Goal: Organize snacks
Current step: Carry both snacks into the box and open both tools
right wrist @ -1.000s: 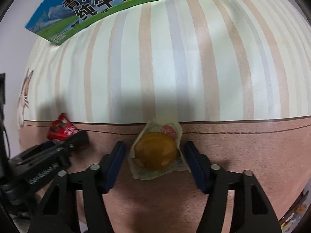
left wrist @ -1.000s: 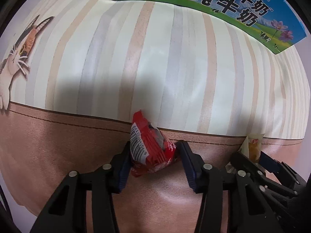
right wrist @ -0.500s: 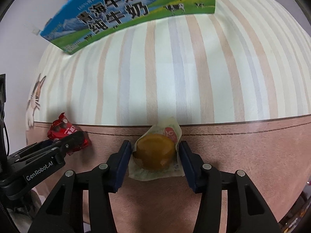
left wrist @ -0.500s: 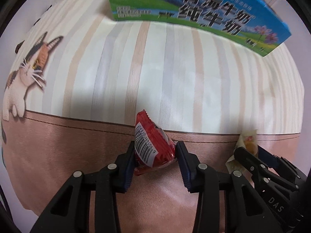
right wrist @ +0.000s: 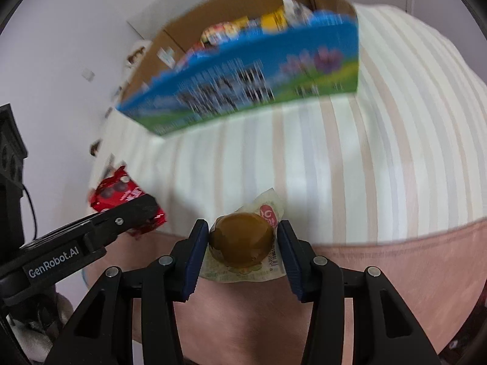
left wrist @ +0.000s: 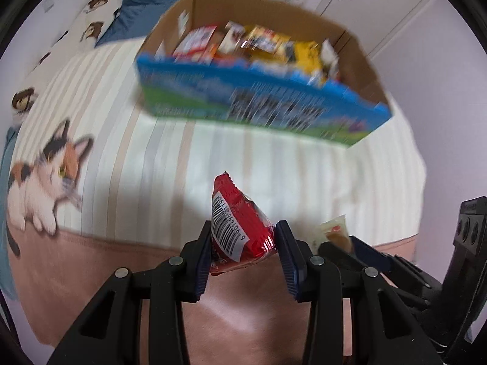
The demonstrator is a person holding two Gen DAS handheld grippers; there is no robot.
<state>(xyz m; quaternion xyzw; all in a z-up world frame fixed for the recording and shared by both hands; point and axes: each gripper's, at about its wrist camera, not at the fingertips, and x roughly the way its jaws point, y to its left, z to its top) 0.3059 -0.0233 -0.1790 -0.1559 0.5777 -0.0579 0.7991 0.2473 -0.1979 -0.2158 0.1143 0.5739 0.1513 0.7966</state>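
My left gripper [left wrist: 243, 232] is shut on a red foil snack packet [left wrist: 240, 228] with a white barcode label, held up above the bed. My right gripper [right wrist: 243, 235] holds a clear packet with a round brown snack [right wrist: 240, 240]; its jaws are closing and the blue pads press both sides. Each view shows the other gripper's load: the red packet [right wrist: 118, 191] at the left, the brown snack packet [left wrist: 334, 232] at the right. Ahead stands an open blue and green milk carton box [left wrist: 258, 103] [right wrist: 243, 91], with several snack packets inside.
Both grippers hang over a bed cover [left wrist: 274, 167] with pale stripes, a pink band near me and a cat print [left wrist: 45, 176] at the left. A dog-print pillow [left wrist: 97, 12] lies behind the box. White cupboard doors [left wrist: 380, 0] stand at the back right.
Both grippers have risen off the bed with their packets. The right jaws closed onto the brown snack. The box top and its contents have come into view.
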